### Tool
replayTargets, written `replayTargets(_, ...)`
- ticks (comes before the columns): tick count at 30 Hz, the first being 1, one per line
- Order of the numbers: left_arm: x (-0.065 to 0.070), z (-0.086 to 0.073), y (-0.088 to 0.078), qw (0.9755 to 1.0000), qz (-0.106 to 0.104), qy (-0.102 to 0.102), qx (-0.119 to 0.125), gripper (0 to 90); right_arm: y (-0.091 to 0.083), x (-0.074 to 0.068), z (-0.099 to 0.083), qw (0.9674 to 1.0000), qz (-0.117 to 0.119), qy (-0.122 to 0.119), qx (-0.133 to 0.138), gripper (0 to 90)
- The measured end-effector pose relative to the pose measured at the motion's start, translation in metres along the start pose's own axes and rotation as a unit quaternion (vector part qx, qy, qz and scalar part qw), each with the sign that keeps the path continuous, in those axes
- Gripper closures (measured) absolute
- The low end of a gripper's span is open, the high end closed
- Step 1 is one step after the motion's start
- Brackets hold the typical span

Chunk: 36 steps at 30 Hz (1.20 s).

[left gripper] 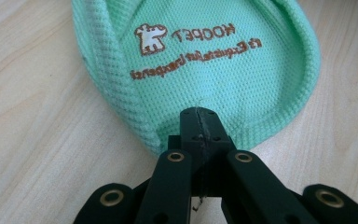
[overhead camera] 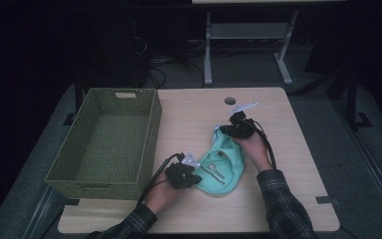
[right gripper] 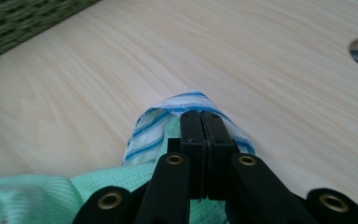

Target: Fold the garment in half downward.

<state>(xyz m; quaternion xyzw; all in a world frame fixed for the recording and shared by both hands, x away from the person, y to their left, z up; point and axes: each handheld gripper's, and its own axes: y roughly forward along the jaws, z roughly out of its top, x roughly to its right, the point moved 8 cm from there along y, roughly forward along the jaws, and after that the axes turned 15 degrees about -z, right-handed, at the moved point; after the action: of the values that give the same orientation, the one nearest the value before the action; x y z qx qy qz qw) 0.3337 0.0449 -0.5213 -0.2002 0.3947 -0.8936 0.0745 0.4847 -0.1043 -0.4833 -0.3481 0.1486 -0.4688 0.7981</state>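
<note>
At the near edge of the high view, two forearms in dark plaid sleeves (overhead camera: 283,204) reach in over a pale wood-grain table (overhead camera: 194,209) with rounded corners. The left tongs (overhead camera: 183,174) sit close to the person; in the left gripper view (left gripper: 199,122) the black jaws are pressed together on the near rim of a mint-green waffle-knit cloth cap (left gripper: 200,60), which lies on the table and bears brown embroidered lettering and a small white animal figure. The cap (overhead camera: 223,164) stretches between the two hands, right of the basket and near the table's middle. Farther out, the right tongs (overhead camera: 239,124) hold its far end: in the right gripper view (right gripper: 200,126) the jaws are clamped shut on a blue-and-white striped fabric edge (right gripper: 154,130) of the cap, with bare wood beyond.

On the table's left side stands an olive-green woven rectangular basket (overhead camera: 151,134), its inside bare, with a handle slot in its far wall. A round cable hole (overhead camera: 230,101) pierces the table near its far edge. Beyond, the room is dark: grey floor, a tangle of cables (overhead camera: 156,69), and the light-grey metal legs of another desk (overhead camera: 243,45).
</note>
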Motion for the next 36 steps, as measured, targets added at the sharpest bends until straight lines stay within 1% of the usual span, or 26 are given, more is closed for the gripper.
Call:
replayTargets(3,0.001,0.001,0.001,1.0000,-0.001,-0.005,0.007,89.7,0.003,0.012,-0.002,0.9998,-0.015,0.010,-0.001,88.7)
replayTargets(6,0.001,0.000,0.000,1.0000,-0.001,-0.004,0.005,89.8,0.006,0.022,-0.005,0.9994,-0.028,0.021,0.000,88.7)
replayTargets(7,0.001,0.000,0.000,1.0000,-0.002,-0.003,0.003,89.7,0.006,0.024,-0.006,0.9991,-0.031,0.028,-0.002,88.7)
replayTargets(12,0.001,0.000,0.000,1.0000,-0.003,-0.007,0.005,89.8,0.006,0.040,-0.004,0.9980,-0.054,0.033,0.002,88.7)
replayTargets(13,0.001,0.000,0.000,1.0000,-0.003,-0.007,0.005,89.7,0.006,0.043,-0.003,0.9979,-0.055,0.035,0.001,88.7)
replayTargets(15,0.001,0.000,0.000,0.9999,-0.004,-0.007,0.006,89.8,0.005,0.043,-0.003,0.9979,-0.052,0.040,0.001,88.5)
replayTargets(16,0.001,0.000,0.001,0.9999,-0.005,-0.008,0.009,89.8,0.004,0.042,-0.002,0.9981,-0.046,0.040,0.001,87.2)
replayTargets(17,0.001,0.000,0.000,0.9999,-0.004,-0.007,0.006,89.7,0.000,0.040,0.002,0.9983,-0.042,0.036,0.015,78.2)
replayTargets(18,-0.001,-0.001,-0.001,1.0000,-0.004,0.001,-0.005,89.8,-0.002,0.039,0.002,0.9984,-0.039,0.038,0.017,76.1)
replayTargets(21,0.000,-0.001,-0.001,1.0000,-0.005,-0.004,0.001,89.7,-0.012,0.039,0.004,0.9982,-0.030,0.045,0.025,71.8)
replayTargets(24,0.000,0.000,0.000,1.0000,-0.005,-0.005,0.002,89.7,-0.021,0.041,0.003,0.9980,-0.028,0.047,0.030,71.9)
replayTargets(25,0.000,-0.001,-0.001,1.0000,-0.004,-0.001,-0.003,89.7,-0.024,0.041,0.002,0.9980,-0.027,0.047,0.031,71.9)
replayTargets(26,-0.001,-0.001,-0.001,1.0000,-0.004,0.001,-0.003,89.7,-0.028,0.043,0.000,0.9980,-0.026,0.045,0.035,72.0)
replayTargets(27,-0.001,-0.001,-0.001,1.0000,-0.004,0.001,-0.003,89.7,-0.028,0.043,0.000,0.9980,-0.026,0.045,0.035,72.0)
replayTargets(28,-0.001,-0.001,-0.001,1.0000,-0.004,0.001,-0.003,89.7,-0.031,0.043,-0.003,0.9980,-0.026,0.046,0.034,72.7)
replayTargets(29,-0.001,0.000,-0.001,1.0000,-0.003,-0.003,0.002,89.7,-0.037,0.045,-0.009,0.9982,-0.024,0.045,0.033,73.2)
replayTargets(32,-0.001,-0.001,-0.001,1.0000,-0.003,0.000,-0.003,89.7,-0.044,0.047,-0.017,0.9979,-0.024,0.047,0.037,75.1)
replayTargets(33,-0.001,-0.001,-0.001,1.0000,-0.003,0.000,-0.003,89.7,-0.044,0.047,-0.017,0.9979,-0.024,0.047,0.037,75.1)
replayTargets(34,-0.001,-0.001,-0.001,1.0000,-0.003,0.000,-0.003,89.8,-0.049,0.049,-0.025,0.9979,-0.025,0.049,0.035,75.7)
replayTargets(36,0.000,0.000,0.000,0.9999,-0.005,-0.009,0.008,89.7,-0.052,0.051,-0.029,0.9978,-0.028,0.046,0.037,76.0)
